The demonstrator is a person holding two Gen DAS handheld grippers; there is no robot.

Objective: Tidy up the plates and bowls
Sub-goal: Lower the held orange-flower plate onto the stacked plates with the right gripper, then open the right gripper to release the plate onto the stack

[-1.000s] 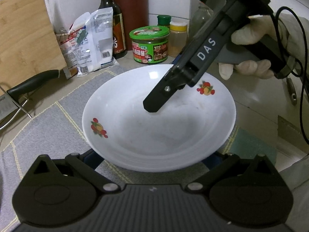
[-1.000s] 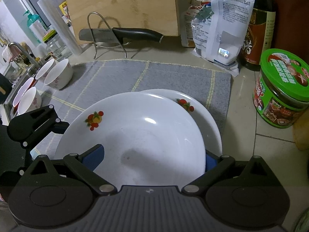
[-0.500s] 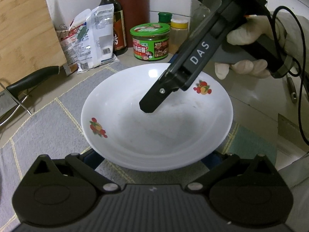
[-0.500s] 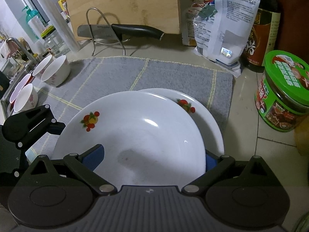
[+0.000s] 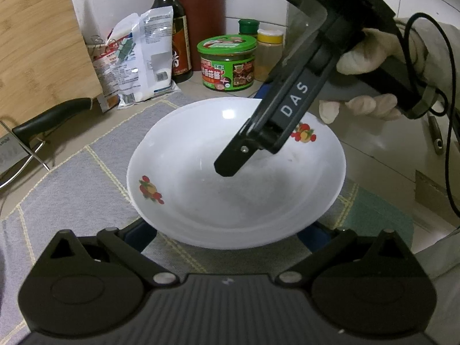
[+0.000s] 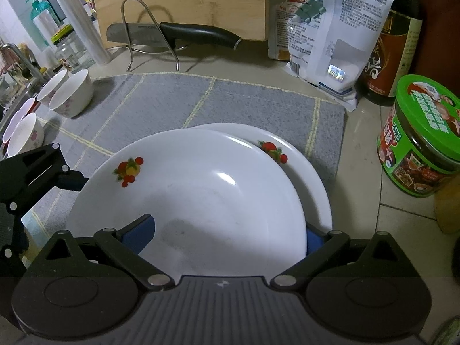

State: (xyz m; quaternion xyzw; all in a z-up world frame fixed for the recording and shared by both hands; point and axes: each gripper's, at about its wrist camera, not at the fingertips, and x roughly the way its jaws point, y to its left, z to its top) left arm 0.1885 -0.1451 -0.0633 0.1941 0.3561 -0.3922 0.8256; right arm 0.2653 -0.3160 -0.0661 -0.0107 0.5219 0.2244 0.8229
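A glossy white fruit-printed deep plate [image 6: 201, 195] sits skewed on a matching lower plate [image 6: 310, 178] over a grey woven mat [image 6: 230, 100], the right gripper [image 6: 227, 235] clamping its near rim, the left gripper [image 5: 227, 230] spread wide around it, open mat beyond.

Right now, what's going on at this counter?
A person with a tool in each hand is stacking dishes on the grey mat. The right tool has its fingers either side of the near rim of a white fruit-print plate, which overlaps a matching second plate beneath it. The left tool faces the plate's opposite edge; its grip is hidden. Small bowls wait at the mat's far-left edge.
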